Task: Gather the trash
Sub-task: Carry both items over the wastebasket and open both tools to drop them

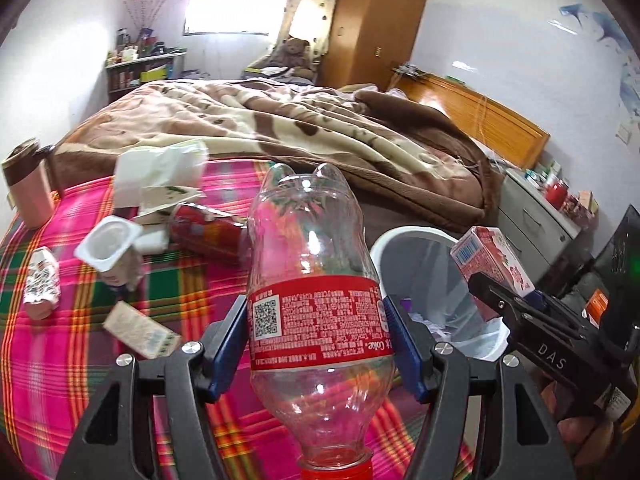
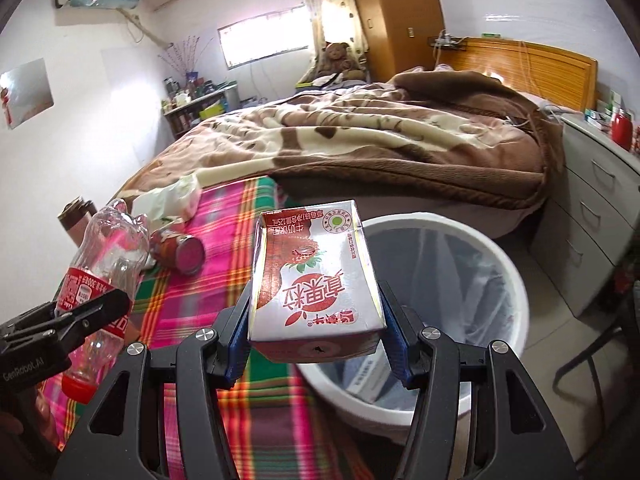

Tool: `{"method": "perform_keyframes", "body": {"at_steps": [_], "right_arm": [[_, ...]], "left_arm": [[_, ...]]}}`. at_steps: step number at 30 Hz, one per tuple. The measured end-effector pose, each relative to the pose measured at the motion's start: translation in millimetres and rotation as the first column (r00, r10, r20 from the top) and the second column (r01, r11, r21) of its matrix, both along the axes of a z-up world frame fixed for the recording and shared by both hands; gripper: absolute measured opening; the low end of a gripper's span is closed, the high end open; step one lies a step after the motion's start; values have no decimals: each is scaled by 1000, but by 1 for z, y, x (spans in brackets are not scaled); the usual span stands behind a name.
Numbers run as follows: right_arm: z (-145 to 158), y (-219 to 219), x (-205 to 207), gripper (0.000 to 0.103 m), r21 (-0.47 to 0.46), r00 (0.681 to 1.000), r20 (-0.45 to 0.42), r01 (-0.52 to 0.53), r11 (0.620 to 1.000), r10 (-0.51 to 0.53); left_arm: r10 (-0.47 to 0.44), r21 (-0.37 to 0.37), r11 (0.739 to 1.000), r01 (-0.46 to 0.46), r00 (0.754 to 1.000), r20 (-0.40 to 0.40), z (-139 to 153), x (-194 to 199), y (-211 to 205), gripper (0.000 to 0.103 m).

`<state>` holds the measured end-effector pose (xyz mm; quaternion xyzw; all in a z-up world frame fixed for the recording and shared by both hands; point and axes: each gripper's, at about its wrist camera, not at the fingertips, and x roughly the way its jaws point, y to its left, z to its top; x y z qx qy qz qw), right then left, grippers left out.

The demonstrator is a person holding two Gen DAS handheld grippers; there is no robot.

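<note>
My left gripper (image 1: 316, 336) is shut on an empty clear Coke bottle (image 1: 312, 264) with a red label, held cap-down above the plaid bedspread (image 1: 72, 380). My right gripper (image 2: 316, 328) is shut on a red-and-white milk carton (image 2: 316, 276), held near the left rim of the white trash bin (image 2: 516, 280). The bin (image 1: 384, 248) has a clear liner and some paper inside. The right gripper with its carton (image 1: 492, 260) shows over the bin in the left wrist view. The bottle (image 2: 104, 256) shows at left in the right wrist view.
On the bedspread lie a yogurt cup (image 1: 108, 248), a red can (image 1: 204, 236), small cartons (image 1: 140, 330), a crumpled packet (image 1: 40, 280), tissues (image 1: 160, 176) and a pink thermos (image 1: 28, 188). A brown blanket (image 1: 300, 128) covers the bed. A grey drawer cabinet (image 2: 592, 216) stands right of the bin.
</note>
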<state>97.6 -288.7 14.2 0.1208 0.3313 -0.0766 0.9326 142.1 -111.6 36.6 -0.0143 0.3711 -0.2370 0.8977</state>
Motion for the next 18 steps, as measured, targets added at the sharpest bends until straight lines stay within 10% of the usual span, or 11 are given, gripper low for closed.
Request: {"method": "perform_keyframes", "body": {"at_steps": [18], "right_arm": [[-10,-58,-3,57,-7,995,-52,81,997,-81]], "left_arm": [[-151,13,988,152,987,-51,-12,3,-94,68]]}}
